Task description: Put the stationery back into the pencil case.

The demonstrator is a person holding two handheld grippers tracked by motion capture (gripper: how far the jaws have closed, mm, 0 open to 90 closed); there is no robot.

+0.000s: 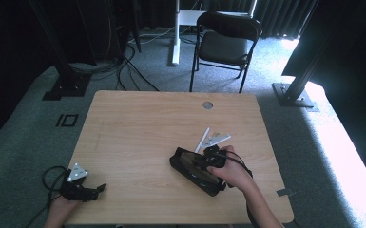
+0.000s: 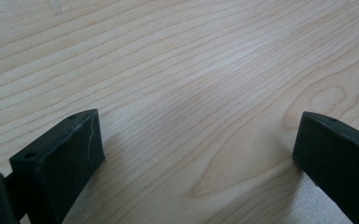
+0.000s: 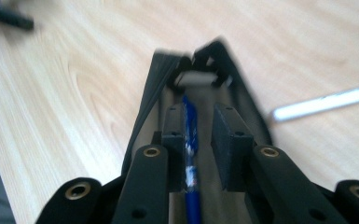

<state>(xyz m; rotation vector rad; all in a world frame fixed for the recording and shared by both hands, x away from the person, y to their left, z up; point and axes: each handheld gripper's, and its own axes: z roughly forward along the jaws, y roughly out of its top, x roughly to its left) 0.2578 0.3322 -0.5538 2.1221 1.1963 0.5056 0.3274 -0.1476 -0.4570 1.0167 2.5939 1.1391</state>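
Nearest the lens, at about 7 o'clock on the surface (image 1: pixel 147 123), the person's left hand (image 1: pixel 59 206) rests with the left claw (image 1: pixel 95 189) at the wooden edge. It is released: its jaws stand wide apart over bare wood grain, with nothing between them.

Further right, at about 5 o'clock, lies a black pencil case (image 1: pixel 190 173), open along its top. The right hand (image 1: pixel 233 173) holds the right claw (image 3: pixel 204 126) directly over the opening. A blue pen (image 3: pixel 190 140) sits lengthwise between its jaws, above the mouth of the case. The pen lies against one pad (image 3: pixel 175 135), while a slim gap shows at the other, so I read this claw as barely parted, not clenched on the pen. A white stick (image 1: pixel 202 139) lies on the wood at 12 o'clock from the case, apart from it.

Risks from here, as I judge them:
- With so loose a hold, the pen may drop crooked and catch on the case's rim.
- It could cling to the one pad and get dragged out if the claw lifts.
- A jaw could snag the soft edge of the case and shift it toward the near edge.

The surface is pale wood with a round grommet (image 1: pixel 207 105) at 12 o'clock. Beyond it stands a black folding chair (image 1: pixel 226 42). Grey carpet (image 1: pixel 28 128), loose cables (image 1: pixel 123 66) and dark curtains surround it.
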